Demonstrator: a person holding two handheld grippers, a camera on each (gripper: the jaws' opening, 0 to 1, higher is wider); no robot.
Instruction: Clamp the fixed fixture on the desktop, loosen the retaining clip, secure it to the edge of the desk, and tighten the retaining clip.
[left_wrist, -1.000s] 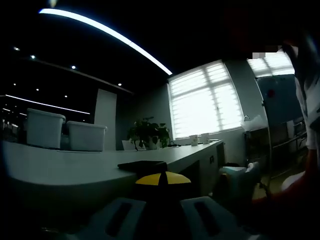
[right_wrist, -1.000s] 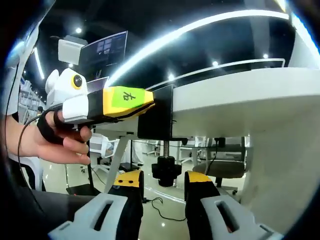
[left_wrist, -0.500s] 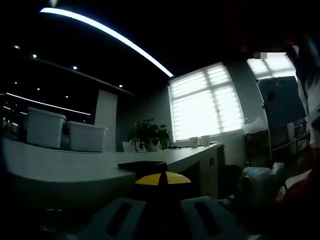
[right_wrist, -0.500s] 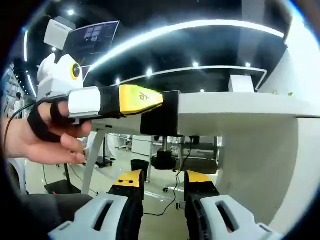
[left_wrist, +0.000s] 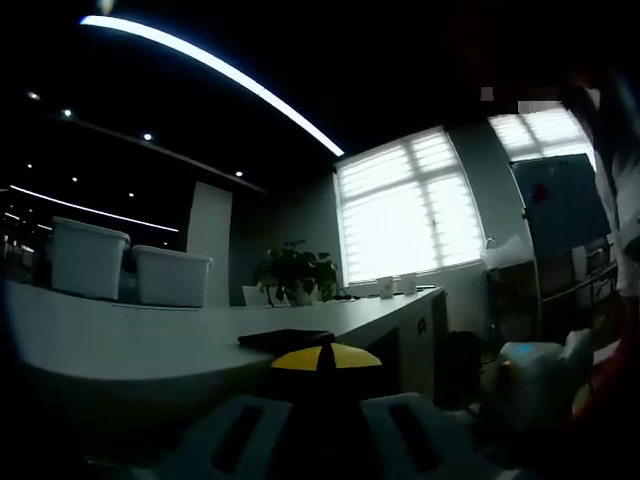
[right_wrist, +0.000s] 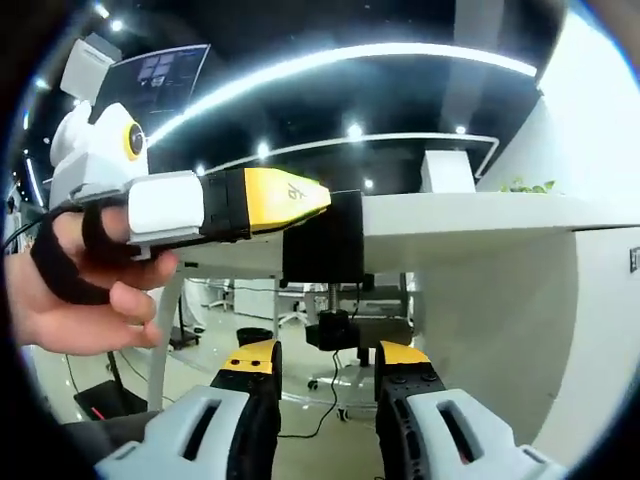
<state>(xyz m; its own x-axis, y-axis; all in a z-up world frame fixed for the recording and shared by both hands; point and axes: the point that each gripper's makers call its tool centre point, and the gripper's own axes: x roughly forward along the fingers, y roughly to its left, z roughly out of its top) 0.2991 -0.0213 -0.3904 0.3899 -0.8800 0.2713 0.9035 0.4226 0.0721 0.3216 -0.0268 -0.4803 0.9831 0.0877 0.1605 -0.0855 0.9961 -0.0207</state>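
Since a second ago, in the left gripper view our left hand-held gripper (left_wrist: 318, 358) stays pinched on the fixture (left_wrist: 285, 339) at the counter (left_wrist: 130, 335) edge.

In the right gripper view our right hand-held gripper (right_wrist: 325, 360), spread, has neared the clip knob (right_wrist: 332, 329) for tightening.

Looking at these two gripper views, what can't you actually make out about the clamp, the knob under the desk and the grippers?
- Left gripper view: black clamp on the desk is dark and half hidden behind the left gripper; its grip can't be confirmed.
- Right gripper view: whether the clamp's screw presses the desk's underside is hidden by the knob.
- Right gripper view: the right gripper stands open below the knob; contact is unclear.
- Left gripper view: items at the right edge are blurred.
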